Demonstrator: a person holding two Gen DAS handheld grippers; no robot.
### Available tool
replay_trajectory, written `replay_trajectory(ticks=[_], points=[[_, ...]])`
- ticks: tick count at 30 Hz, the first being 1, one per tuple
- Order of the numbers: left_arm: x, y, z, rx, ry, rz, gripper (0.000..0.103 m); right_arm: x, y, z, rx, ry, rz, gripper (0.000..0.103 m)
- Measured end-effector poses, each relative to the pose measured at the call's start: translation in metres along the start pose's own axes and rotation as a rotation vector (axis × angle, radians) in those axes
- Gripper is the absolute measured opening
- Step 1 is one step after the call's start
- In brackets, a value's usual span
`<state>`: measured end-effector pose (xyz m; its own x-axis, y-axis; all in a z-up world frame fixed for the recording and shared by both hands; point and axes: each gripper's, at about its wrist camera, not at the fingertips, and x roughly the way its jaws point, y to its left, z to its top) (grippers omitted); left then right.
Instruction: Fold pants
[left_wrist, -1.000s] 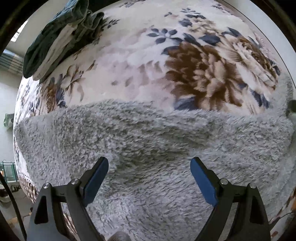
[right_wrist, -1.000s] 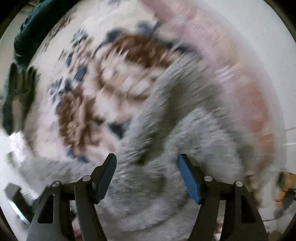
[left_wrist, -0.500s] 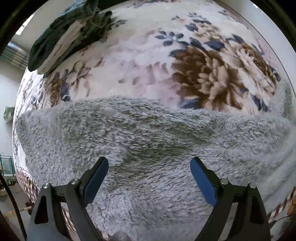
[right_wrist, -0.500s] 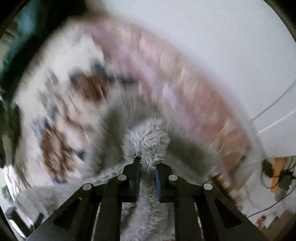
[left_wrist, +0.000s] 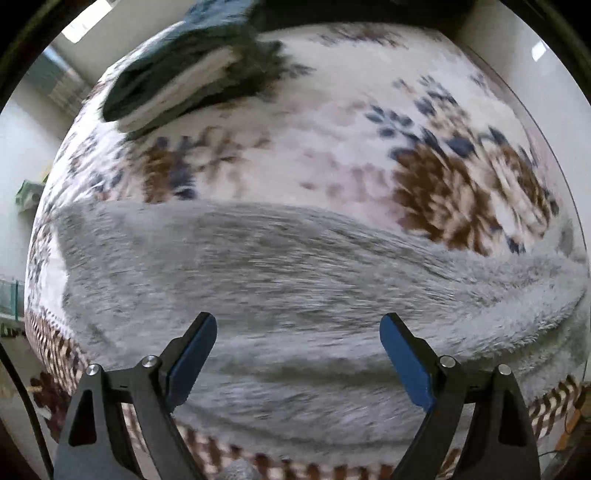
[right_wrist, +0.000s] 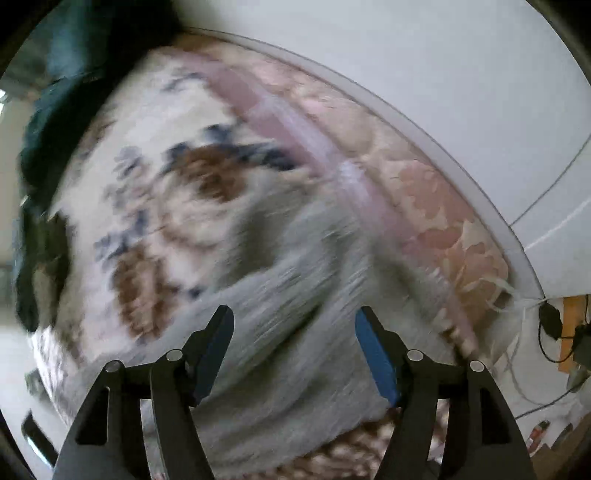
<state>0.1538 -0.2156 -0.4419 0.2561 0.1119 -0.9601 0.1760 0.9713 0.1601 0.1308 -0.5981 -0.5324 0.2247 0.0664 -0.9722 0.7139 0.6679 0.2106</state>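
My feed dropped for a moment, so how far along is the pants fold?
Done: the grey fleece pants lie in a long band across the floral blanket.
In hand: nothing. The left gripper is open; the right gripper has just been opening, clear of the fabric.
Left: the pants still look long, so probably another fold.

The pants (left_wrist: 295, 280) are grey, shaggy fleece, lying flat across the near part of a bed with a flower-print blanket (left_wrist: 332, 147). They stretch in one long band from side to side, with soft lengthwise creases; the right wrist view shows one end (right_wrist: 295, 295) rumpled.
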Motion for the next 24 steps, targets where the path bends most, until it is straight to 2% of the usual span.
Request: replay_trajectory(ticks=[3,6,9,12,14,16,20,22,24], points=[[-0.009,0.047,-0.003,-0.064,0.002,-0.003,0.09,0.002,0.051,-0.048,-0.05,0.061,0.066,0.071],[-0.009,0.114,-0.009,-0.133,0.026,0.043,0.09,0.024,0.106,-0.098,-0.095,0.171,0.139,0.071],[0.004,0.181,-0.013,-0.193,0.076,0.096,0.09,0.057,0.162,-0.144,-0.141,0.268,0.165,0.071],[0.024,0.258,-0.011,-0.25,0.119,0.149,0.09,0.09,0.202,-0.181,-0.075,0.353,0.209,0.071],[0.035,0.296,-0.006,-0.276,0.134,0.162,0.09,0.106,0.221,-0.2,-0.013,0.372,0.217,0.071],[0.05,0.332,0.008,-0.298,0.165,0.14,0.09,0.121,0.234,-0.219,0.09,0.394,0.225,0.071],[0.078,0.37,0.04,-0.312,0.213,0.075,0.09,0.145,0.255,-0.251,0.299,0.427,0.246,0.071],[0.088,0.38,0.054,-0.311,0.224,0.056,0.09,0.151,0.267,-0.258,0.33,0.41,0.233,0.071],[0.102,0.386,0.069,-0.288,0.235,0.054,0.09,0.153,0.28,-0.26,0.309,0.363,0.194,0.071]])
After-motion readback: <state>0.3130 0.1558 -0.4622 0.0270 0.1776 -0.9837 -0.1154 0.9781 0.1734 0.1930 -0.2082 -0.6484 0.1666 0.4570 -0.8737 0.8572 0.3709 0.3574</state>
